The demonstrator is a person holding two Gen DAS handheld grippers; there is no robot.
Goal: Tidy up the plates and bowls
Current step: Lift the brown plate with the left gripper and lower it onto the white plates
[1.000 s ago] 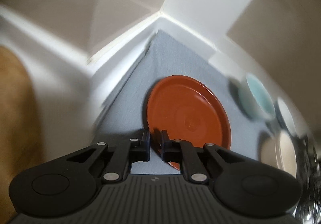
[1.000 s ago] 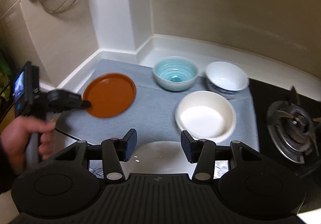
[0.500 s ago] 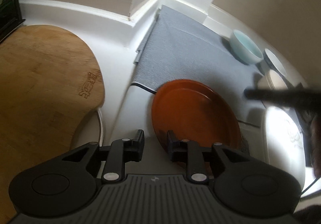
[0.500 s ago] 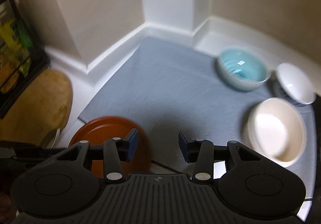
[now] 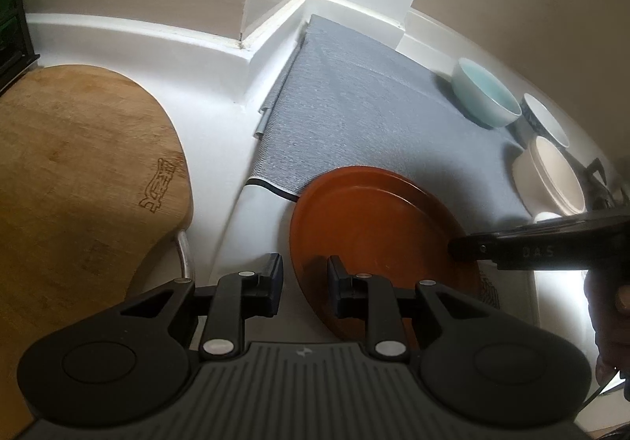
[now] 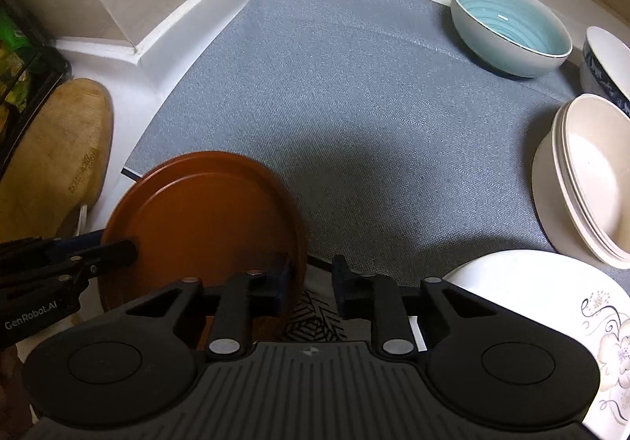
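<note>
My left gripper (image 5: pixel 303 274) and right gripper (image 6: pixel 311 278) each straddled opposite rims of the brown plate (image 6: pixel 204 219), jaws narrowly parted, the right's just closing; whether pads pressed I couldn't tell. It overhung the grey mat (image 6: pixel 354 105).

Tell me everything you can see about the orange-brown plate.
The orange-brown plate is round and shallow, with a flat well, a low raised rim and a smooth matte finish; it looks like ceramic or plastic. It is empty and roughly flat at the front corner of the grey mat, overhanging its edge. Its rim passes between the jaws of both tools: the left tool, which has just opened, and on the opposite side the right tool, which has just been closing. Neither visibly clamps it.
</note>
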